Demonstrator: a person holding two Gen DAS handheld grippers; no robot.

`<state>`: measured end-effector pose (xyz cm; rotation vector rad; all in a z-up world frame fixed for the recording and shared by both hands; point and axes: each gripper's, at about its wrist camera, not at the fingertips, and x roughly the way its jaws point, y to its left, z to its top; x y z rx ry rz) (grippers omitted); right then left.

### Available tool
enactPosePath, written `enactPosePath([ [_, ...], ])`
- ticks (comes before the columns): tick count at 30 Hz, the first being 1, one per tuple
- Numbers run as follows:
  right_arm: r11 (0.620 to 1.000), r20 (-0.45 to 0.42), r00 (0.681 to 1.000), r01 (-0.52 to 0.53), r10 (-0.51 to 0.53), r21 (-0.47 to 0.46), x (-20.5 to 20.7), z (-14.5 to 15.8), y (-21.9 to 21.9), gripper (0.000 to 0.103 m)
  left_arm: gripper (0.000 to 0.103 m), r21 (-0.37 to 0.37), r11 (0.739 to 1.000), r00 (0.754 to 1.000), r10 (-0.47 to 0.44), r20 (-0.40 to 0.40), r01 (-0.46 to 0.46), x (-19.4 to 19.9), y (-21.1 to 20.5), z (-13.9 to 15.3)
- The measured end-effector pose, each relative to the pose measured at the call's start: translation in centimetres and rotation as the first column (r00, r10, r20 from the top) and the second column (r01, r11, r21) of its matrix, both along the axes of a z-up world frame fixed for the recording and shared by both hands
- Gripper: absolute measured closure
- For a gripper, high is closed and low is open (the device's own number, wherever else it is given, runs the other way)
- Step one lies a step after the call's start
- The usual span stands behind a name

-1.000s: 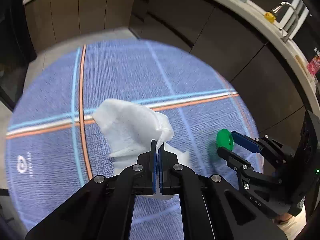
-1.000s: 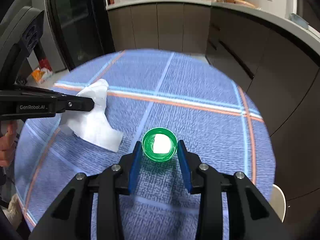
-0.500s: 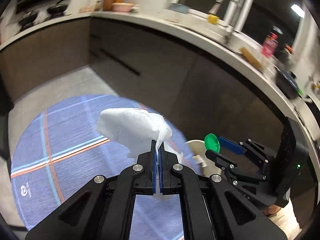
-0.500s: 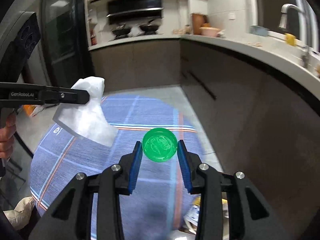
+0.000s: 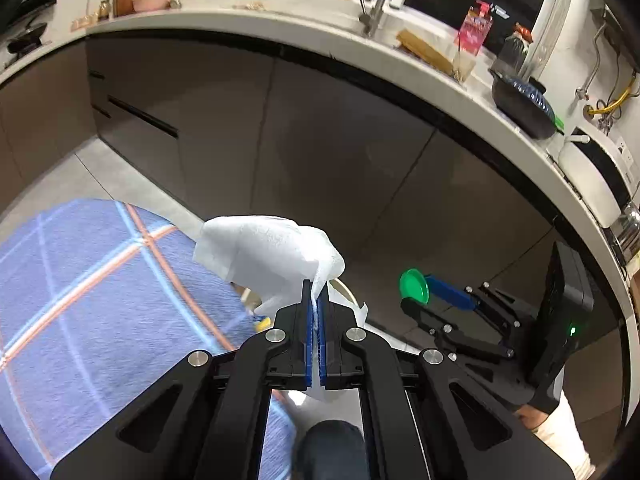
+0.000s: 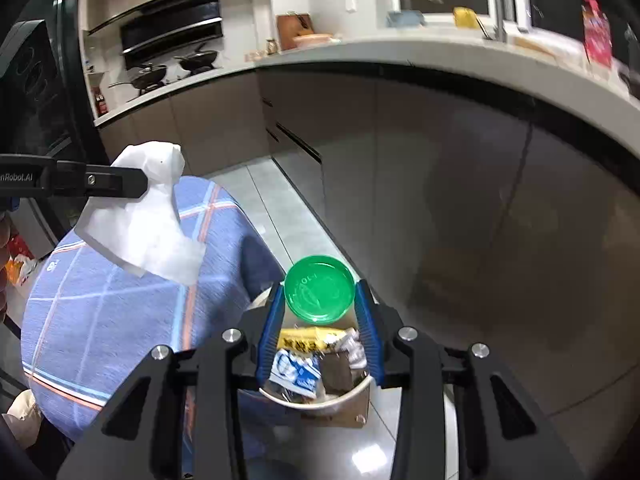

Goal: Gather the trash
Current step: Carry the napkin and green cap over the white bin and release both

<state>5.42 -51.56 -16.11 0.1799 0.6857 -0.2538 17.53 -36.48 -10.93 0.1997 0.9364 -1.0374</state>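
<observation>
My left gripper (image 5: 315,300) is shut on a crumpled white tissue (image 5: 268,252), which hangs in the air past the table's edge; the same tissue (image 6: 140,224) shows at the left of the right wrist view, pinched by the left gripper (image 6: 144,181). My right gripper (image 6: 320,300) is shut on a round green lid (image 6: 319,289), held flat between its blue pads; that lid (image 5: 414,286) also shows in the left wrist view. Directly below the lid stands a round trash bin (image 6: 352,390) on the floor, holding wrappers and packets.
A round table with a blue checked cloth (image 5: 80,288) lies to the left. Dark kitchen cabinets (image 5: 320,152) and a loaded white countertop (image 5: 400,52) curve behind. A small cardboard box (image 6: 340,414) sits by the bin on the grey tiled floor (image 6: 276,208).
Both grippers swung away from over the table toward the cabinets, carrying the tissue and the lid. The trash bin has come into view under the right gripper.
</observation>
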Motion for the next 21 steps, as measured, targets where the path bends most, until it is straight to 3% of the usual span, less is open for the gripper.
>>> enactPosePath([
  [9,0.998,-0.072,0.997,-0.003,0.007,0.066,0.1,-6.6,-2.0,0.066,0.101,0.079,0.997,0.997,-0.016,-0.071,0.022,0.9,-4.4,-6.6],
  [21,0.997,-0.166,0.985,-0.041,0.052,0.067,2.3,-12.3,-2.5,0.066,0.101,0.21,0.977,0.999,-0.028,-0.034,0.035,1.6,-8.1,-12.6],
])
